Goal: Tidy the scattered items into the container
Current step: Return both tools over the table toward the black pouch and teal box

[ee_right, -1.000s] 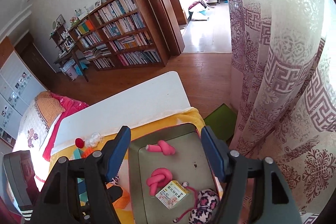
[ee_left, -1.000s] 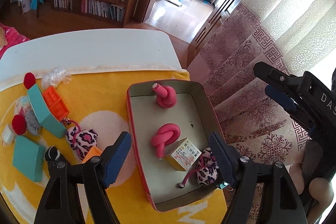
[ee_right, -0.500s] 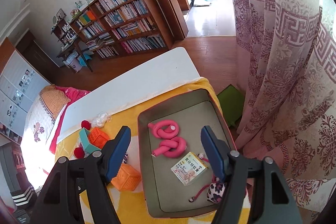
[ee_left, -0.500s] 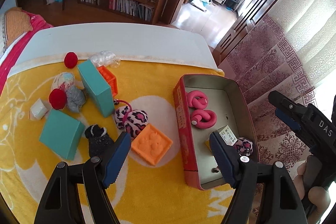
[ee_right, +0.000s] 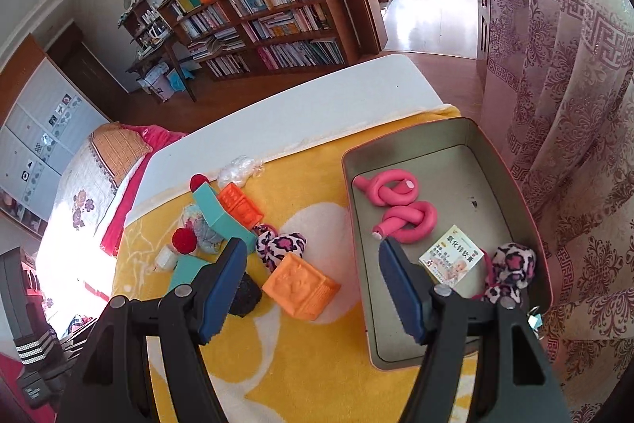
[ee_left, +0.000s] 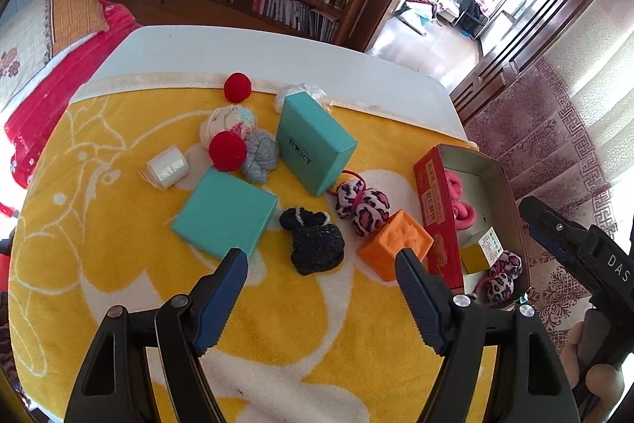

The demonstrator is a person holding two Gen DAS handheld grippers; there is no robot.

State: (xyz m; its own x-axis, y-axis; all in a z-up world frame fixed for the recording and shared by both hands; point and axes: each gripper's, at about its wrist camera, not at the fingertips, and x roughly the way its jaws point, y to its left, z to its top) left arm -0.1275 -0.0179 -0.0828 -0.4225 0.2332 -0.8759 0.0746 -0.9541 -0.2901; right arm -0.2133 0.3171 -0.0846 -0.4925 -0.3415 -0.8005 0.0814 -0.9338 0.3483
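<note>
Red tin container [ee_left: 436, 209] at right of yellow-clothed bench [ee_left: 119, 264], part filled. Left gripper [ee_left: 321, 276], fingers spread and empty, above black fuzzy item [ee_left: 315, 244]: lower straight, straddle, pinch gently. Right gripper [ee_right: 311, 276] likewise released.

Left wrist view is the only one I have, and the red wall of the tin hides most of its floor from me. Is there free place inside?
Observer: Yes. The right wrist view shows the tin with bare floor along its far right side, beyond the two pink knotted rods.
Operator: I count only one orange block. Are there more?
Observer: Yes, a second orange block lies behind the upright teal box, on the side away from the tin.
Operator: And the right gripper?
Observer: The right gripper is open and holds nothing.
</note>
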